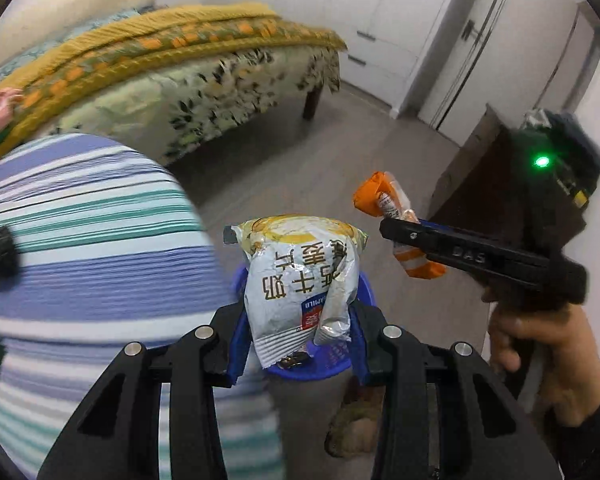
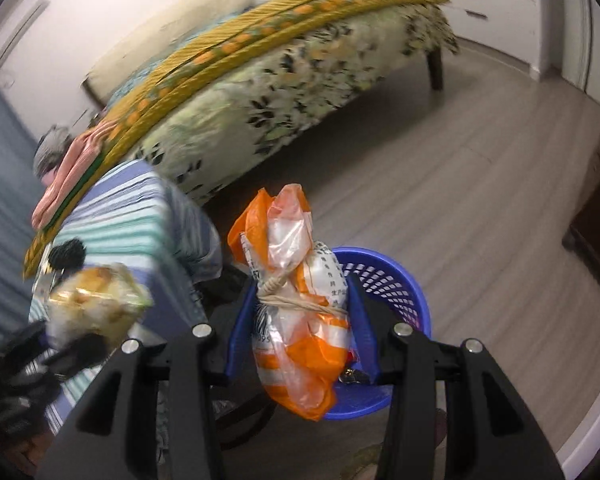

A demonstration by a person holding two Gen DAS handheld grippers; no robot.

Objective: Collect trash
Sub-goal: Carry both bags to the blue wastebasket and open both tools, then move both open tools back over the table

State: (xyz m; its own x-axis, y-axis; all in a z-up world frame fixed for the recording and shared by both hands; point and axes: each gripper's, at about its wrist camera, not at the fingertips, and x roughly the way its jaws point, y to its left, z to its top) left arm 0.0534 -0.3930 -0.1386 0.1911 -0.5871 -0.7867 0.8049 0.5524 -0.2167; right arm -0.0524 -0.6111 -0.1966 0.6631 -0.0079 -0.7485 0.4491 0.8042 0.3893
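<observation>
left hand-held gripper: clamped on a crumpled white snack bag, above the blue basket | right hand-held gripper: clamped on an orange-and-clear wrapper, over the basket's near rim | bed behind

The right tongs clamp an orange and clear wrapper tied with string. Just beyond and below them sits a blue basket on the floor. Left of the tongs lies striped bedding; farther off stands a bed.
</observation>
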